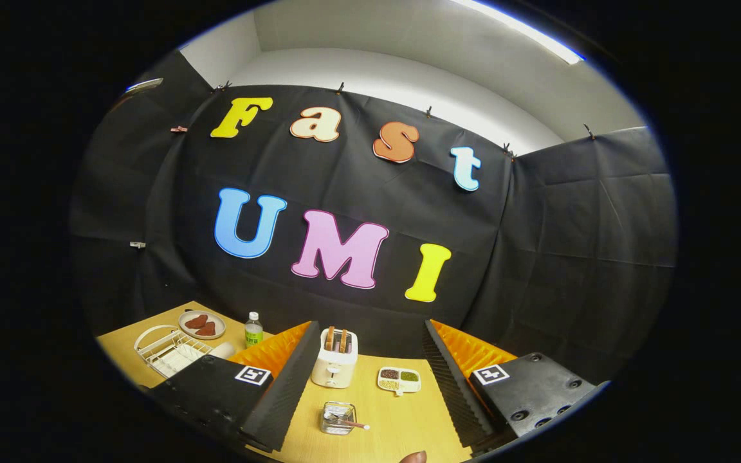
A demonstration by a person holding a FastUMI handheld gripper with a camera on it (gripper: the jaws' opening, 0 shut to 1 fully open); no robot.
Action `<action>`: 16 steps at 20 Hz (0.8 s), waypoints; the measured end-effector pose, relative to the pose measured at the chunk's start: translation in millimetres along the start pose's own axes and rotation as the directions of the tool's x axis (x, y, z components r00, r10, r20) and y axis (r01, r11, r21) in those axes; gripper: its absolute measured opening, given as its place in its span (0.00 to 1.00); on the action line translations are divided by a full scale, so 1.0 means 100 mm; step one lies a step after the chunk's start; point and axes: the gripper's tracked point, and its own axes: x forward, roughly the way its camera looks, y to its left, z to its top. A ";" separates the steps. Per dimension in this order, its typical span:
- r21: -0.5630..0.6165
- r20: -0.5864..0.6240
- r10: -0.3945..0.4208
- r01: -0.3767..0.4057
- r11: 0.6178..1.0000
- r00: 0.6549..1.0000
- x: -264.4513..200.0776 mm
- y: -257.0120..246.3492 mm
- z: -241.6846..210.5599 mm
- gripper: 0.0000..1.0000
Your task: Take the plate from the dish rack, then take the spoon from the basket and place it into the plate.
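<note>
I read this as the very start: the plate (174, 361) lies in the white wire dish rack (168, 350), out beyond my left finger and off to its outer side, partly hidden by that finger, so I can't tell exactly how it sits between the wires. The basket (338, 418) is a small wire one standing between my 2 fingers, close in, with the spoon (347, 422) lying in it and its handle poking out over the rim toward the right finger. My gripper (361, 386) hangs above the table (402, 418) with the fingers spread wide and nothing between them but air.

So step 1, taking the plate, is not yet done, as I judge it. My next move calls for swinging left toward the rack, dropping lower, and lining the fingers up on the plate's rim so both can press on it; the wires may get in the way.

Further out, a white toaster (334, 360) stands just ahead between the fingers, with a small 3-part dish (399, 379) beside it nearer the right finger. Beyond the rack sit a plate of reddish pieces (201, 324) and a small bottle (253, 330)
</note>
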 end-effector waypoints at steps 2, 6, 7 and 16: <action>0.031 -0.031 0.067 -0.066 0.997 0.997 0.09 0.25 -0.03 0.97; 0.071 -0.133 0.196 -0.188 0.980 0.972 0.33 0.80 -0.14 0.98; 0.080 -0.154 0.225 -0.215 0.973 0.962 0.41 0.97 -0.18 0.98; 0.186 -0.405 0.387 -0.339 0.922 0.829 0.94 2.36 -1.00 0.98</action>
